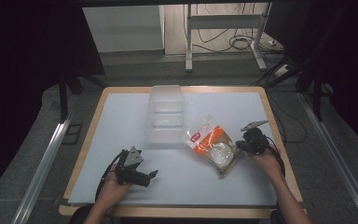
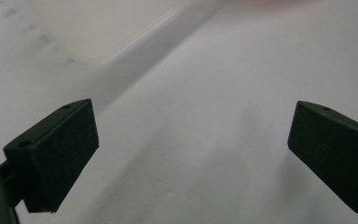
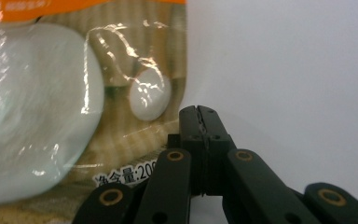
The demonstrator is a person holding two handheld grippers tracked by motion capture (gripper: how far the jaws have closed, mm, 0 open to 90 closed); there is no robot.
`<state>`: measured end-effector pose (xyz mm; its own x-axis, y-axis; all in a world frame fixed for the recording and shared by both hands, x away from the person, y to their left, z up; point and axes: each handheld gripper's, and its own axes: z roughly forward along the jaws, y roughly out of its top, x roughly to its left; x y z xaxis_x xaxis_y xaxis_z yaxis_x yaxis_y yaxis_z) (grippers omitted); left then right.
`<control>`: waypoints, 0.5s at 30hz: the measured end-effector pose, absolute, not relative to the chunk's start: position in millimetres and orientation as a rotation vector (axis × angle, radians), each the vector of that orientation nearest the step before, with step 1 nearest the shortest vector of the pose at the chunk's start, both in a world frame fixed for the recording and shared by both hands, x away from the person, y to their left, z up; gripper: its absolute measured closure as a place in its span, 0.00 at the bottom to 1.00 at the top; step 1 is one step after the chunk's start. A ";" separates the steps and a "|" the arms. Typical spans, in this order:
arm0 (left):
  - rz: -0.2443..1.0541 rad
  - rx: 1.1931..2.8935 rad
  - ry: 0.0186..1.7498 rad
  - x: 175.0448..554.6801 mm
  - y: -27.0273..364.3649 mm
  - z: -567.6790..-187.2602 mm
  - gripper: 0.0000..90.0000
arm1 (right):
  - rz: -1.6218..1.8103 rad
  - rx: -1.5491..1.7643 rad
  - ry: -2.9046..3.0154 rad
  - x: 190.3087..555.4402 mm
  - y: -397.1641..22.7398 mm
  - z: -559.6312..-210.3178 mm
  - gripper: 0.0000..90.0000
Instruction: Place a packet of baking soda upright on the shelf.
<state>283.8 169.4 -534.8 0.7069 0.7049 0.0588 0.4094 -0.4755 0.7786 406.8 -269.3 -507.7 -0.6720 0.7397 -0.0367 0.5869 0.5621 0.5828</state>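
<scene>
- Two grippers work over a white table [image 1: 121, 121] with a wooden edge, each held in one of the person's hands
- Near the middle of the table, toward its far edge, stands a clear plastic container [image 1: 166, 114], long and see-through
- Just right of the container and a little nearer the person lies a snack bag [image 1: 211, 143], with an orange and white top, a red label, and a tan lower part with a clear window showing pale round pieces
- Right gripper [image 1: 240, 143] sits at the bag's right edge, well right of the container; in the right gripper view its jaws are pressed together with no gap, right at the edge of the bag [image 3: 74, 116], and whether a sliver of the wrapper is pinched between them I cannot tell
- Left gripper [image 1: 152, 174] lies low over bare table, nearer the person than the container and to its left, apart from the bag; in the left gripper view its jaws stand wide apart with only white table between them, holding nothing
</scene>
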 end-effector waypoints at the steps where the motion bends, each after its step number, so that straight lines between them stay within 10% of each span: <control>1: 0.482 2.130 0.845 283.8 169.3 -534.7 0.02 | 0.784 1.099 2.524 404.7 -269.7 -507.5 0.98; 15: 0.479 2.135 0.836 283.3 168.1 -534.5 0.02 | 0.773 1.084 2.594 372.8 -276.0 -505.6 0.99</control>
<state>283.3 168.1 -534.5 0.7126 0.6989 0.0607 0.4059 -0.4813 0.7769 372.8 -276.0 -505.6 -0.7017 0.7125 -0.0045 0.5937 0.5882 0.5491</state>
